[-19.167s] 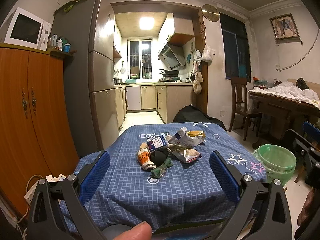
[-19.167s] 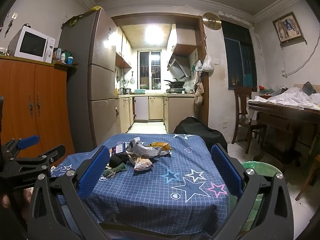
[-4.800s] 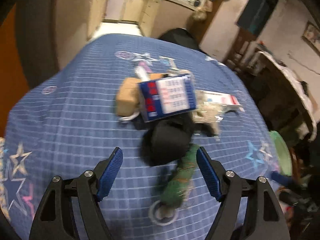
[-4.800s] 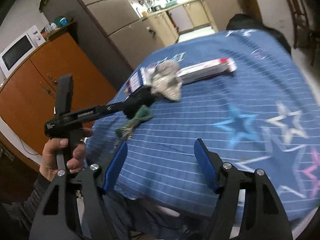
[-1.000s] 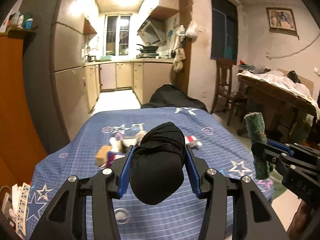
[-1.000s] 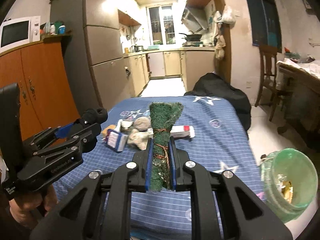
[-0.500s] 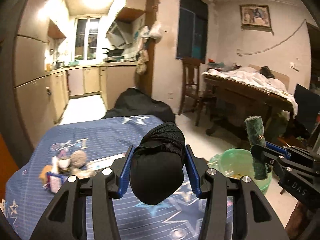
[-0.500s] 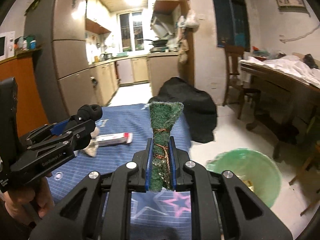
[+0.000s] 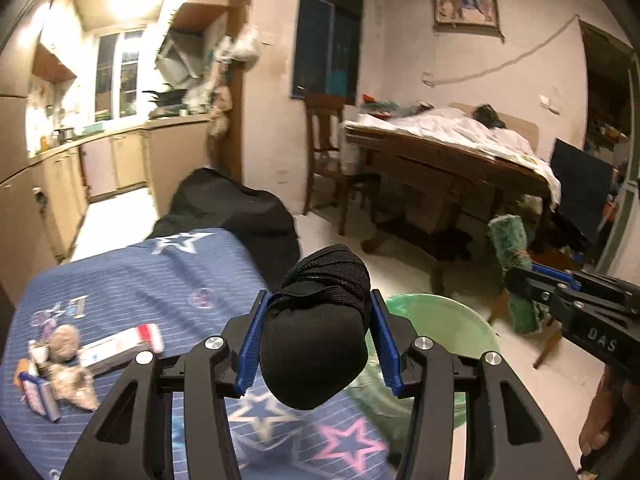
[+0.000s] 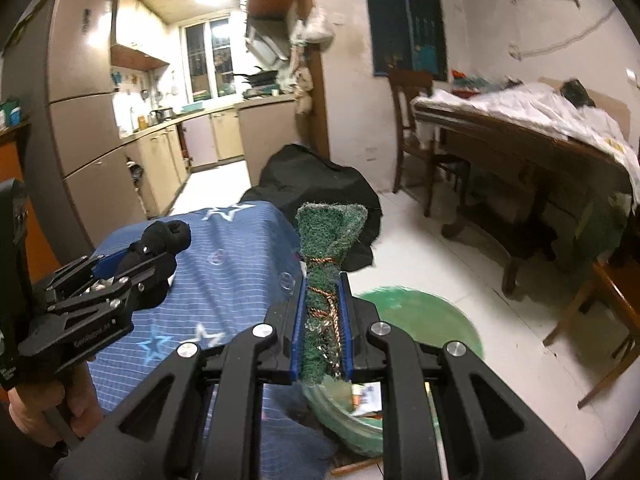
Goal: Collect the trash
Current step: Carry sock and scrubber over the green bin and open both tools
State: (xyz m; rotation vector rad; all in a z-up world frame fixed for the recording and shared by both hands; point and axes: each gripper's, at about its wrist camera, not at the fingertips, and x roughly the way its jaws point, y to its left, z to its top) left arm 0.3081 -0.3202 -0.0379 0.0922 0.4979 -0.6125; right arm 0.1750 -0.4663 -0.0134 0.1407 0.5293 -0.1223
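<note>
My left gripper (image 9: 316, 312) is shut on a black balled-up sock (image 9: 316, 344), held above the table's right edge. My right gripper (image 10: 323, 280) is shut on a green scouring pad tied with copper wire (image 10: 326, 240); it also shows at the right of the left wrist view as the green pad (image 9: 510, 240). A green trash bin (image 10: 420, 316) with a green liner stands on the floor just past the table, below both grippers; in the left wrist view the bin (image 9: 436, 320) lies right behind the sock. Leftover trash (image 9: 64, 360) and a red-and-white box (image 9: 120, 346) lie on the blue tablecloth (image 9: 160, 272).
A black bag (image 9: 236, 208) sits on the floor beyond the table. A wooden chair (image 9: 332, 152) and a wooden table under a white cloth (image 9: 452, 140) stand at the right. Another chair (image 10: 600, 300) is beside the bin. Kitchen cabinets (image 10: 160, 160) fill the back left.
Both grippers swung right with their loads, away from the trash pile. The green bin has come into view beneath them, and the table has slid to the left.
</note>
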